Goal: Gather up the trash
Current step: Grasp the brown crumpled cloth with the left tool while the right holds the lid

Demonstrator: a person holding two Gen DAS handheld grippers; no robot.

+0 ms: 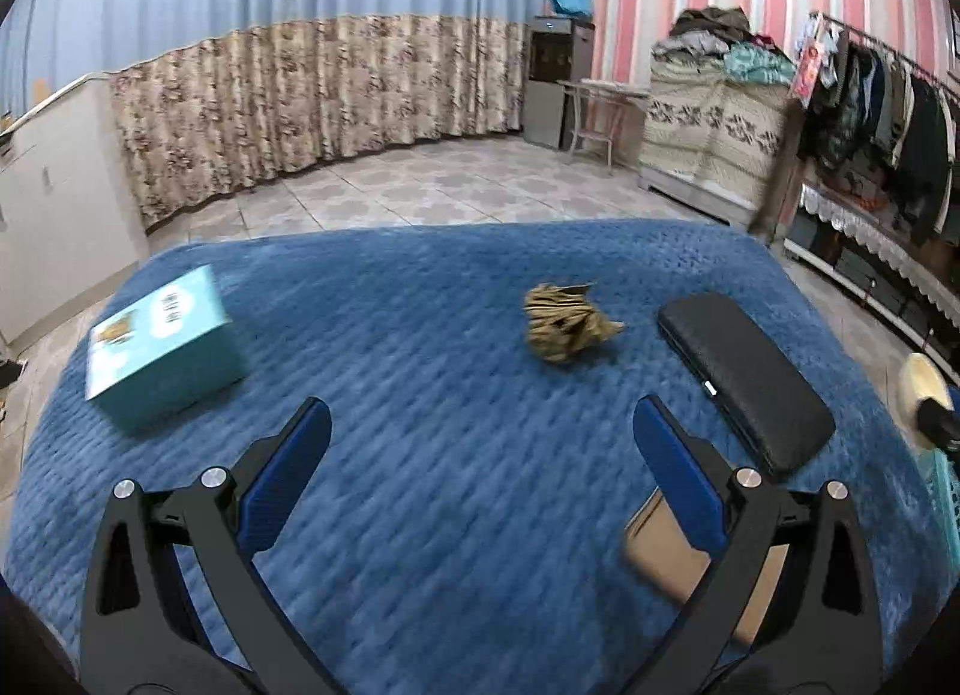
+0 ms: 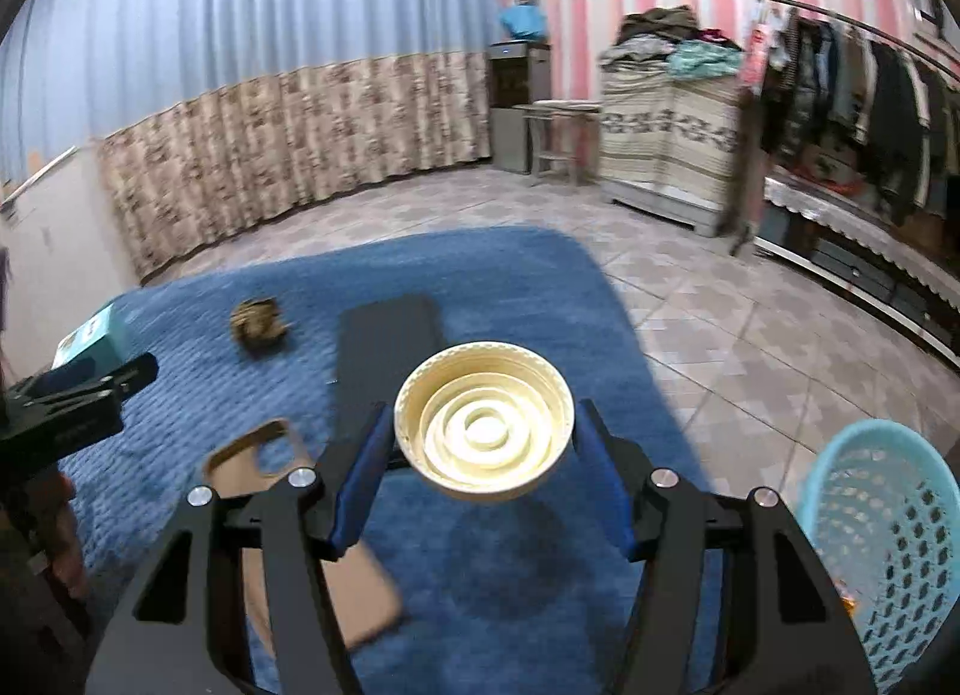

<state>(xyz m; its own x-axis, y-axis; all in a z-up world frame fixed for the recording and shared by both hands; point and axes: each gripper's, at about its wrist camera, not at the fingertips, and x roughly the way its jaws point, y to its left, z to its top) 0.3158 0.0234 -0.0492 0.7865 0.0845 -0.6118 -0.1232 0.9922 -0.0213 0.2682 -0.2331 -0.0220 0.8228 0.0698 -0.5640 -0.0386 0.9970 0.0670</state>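
Right gripper [image 2: 483,443]: jaws pinching cream lid [image 2: 483,422] by its rim above the blue blanket [image 2: 540,287]; slip risk before the basket [image 2: 882,521]. Left gripper [image 1: 480,437]: jaws spread, empty; crumpled wrapper [image 1: 567,329] ahead.

Open blanket [image 1: 456,455] lay ahead of the left gripper [image 1: 480,425] up to the wad [image 1: 567,323]. A box [image 1: 162,347] flanked that lane on the left, a black case [image 1: 744,377] on the right, and a card [image 1: 666,551] lay under its right finger.
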